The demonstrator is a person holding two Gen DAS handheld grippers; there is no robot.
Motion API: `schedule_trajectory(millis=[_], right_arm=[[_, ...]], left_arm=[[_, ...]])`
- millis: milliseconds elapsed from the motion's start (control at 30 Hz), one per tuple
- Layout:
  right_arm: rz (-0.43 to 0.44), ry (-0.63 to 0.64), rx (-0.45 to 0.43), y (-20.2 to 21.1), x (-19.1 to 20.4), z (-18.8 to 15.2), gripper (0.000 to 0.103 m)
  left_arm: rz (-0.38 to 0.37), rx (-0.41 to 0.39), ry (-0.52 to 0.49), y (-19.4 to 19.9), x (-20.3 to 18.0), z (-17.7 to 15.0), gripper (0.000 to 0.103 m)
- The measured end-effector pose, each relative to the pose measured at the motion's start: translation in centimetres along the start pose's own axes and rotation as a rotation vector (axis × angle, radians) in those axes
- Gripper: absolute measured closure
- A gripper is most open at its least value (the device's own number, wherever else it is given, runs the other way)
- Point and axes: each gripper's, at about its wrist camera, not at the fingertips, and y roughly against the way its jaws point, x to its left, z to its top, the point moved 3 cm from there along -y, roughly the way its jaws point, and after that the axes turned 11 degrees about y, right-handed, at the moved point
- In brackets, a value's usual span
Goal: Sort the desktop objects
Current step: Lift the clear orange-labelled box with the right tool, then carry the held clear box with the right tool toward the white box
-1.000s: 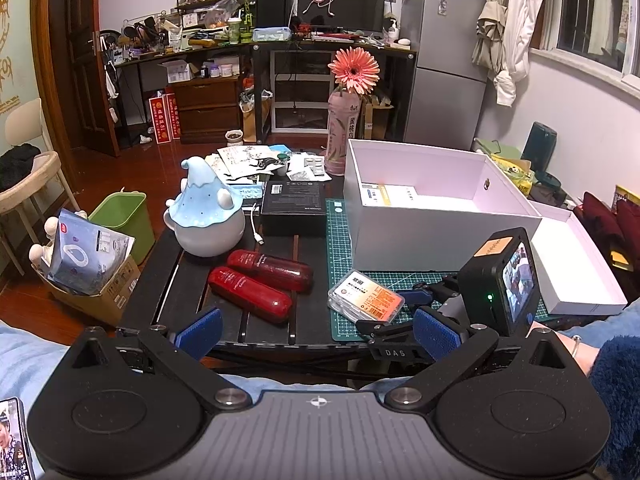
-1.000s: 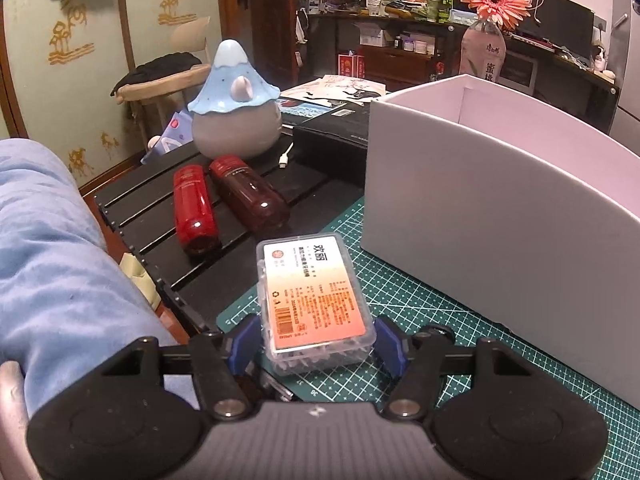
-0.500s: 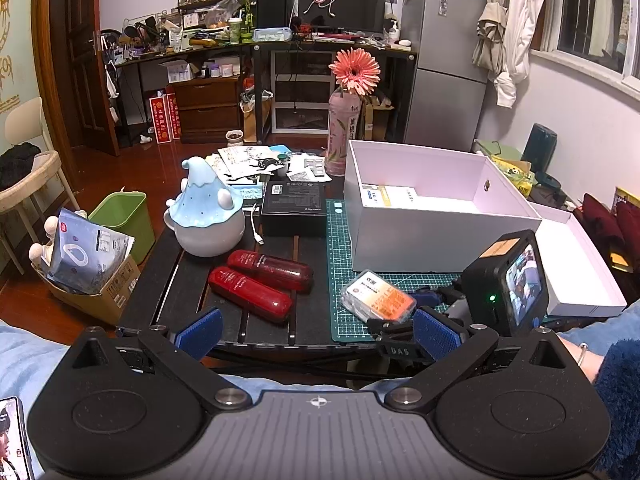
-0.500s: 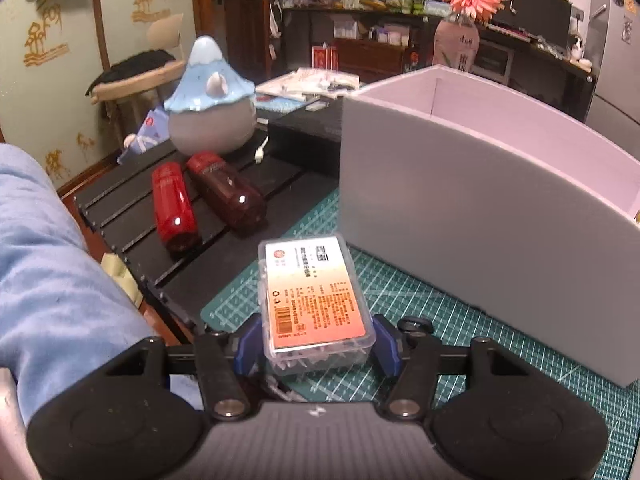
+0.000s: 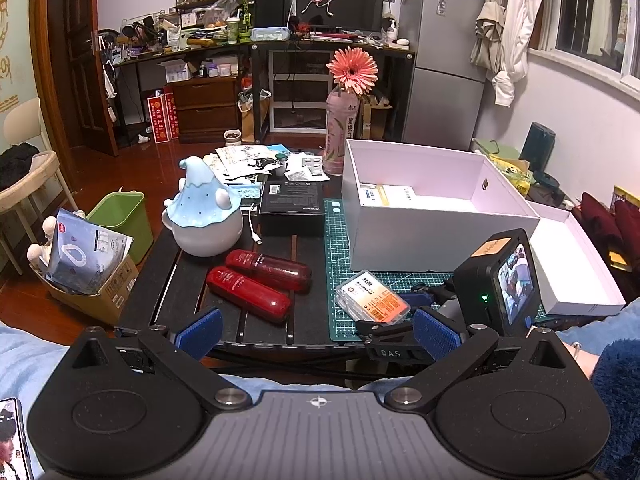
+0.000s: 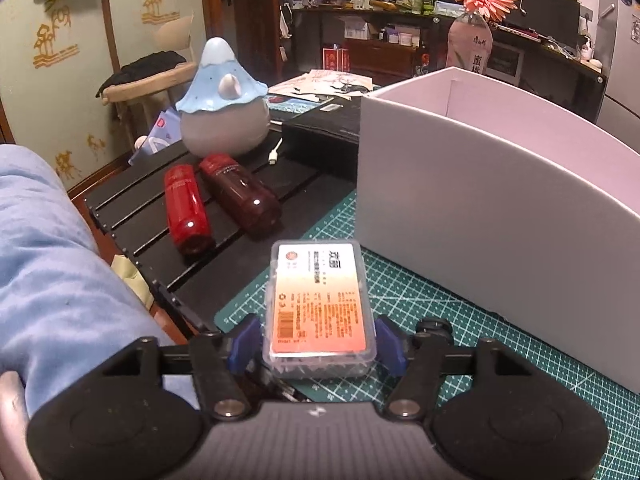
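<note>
A clear plastic case with an orange label [image 6: 318, 304] lies on the green cutting mat [image 6: 420, 304], in front of the white box [image 6: 500, 208]. My right gripper [image 6: 316, 340] straddles the case's near end. Its jaws are opening and the blue pads [image 6: 244, 344] stand just off the case's sides. The left wrist view shows the same case [image 5: 372, 300] inside the right gripper [image 5: 390, 312]. My left gripper [image 5: 318, 332] hangs open and empty over the table's near edge. Two red bottles [image 5: 248, 292] lie side by side on the black slats.
A blue-capped ceramic jar [image 5: 206, 216] and a black box [image 5: 292, 204] sit behind the red bottles. The white box's lid [image 5: 568, 264] lies at the right. A flower in a pink bottle [image 5: 342, 132] stands at the back. Blue-clad legs border the near edge.
The right gripper's pads have spread slightly away from the case, which had been squeezed between them. The left gripper has kept still.
</note>
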Motion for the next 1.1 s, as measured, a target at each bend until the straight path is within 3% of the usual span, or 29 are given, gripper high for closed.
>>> schedule_trajectory(millis=[633,867,1100], right_arm=[[-0.001,0.012,-0.021,-1.5,-0.2,1.3,0.033],[-0.001,0.035,0.001,-2.1,0.1,1.3,0.046],[0.0,0.028,0.009,-2.1,0.0,1.3,0.047]], left_arm=[[-0.008,0.012,-0.03,-0.3,-0.5,-0.2,0.0],[-0.011,0.032,-0.05,-0.6,-0.9,-0.2,0.0],[-0.008,0.046,-0.077,-0.9,-1.2,-0.3,0.0]])
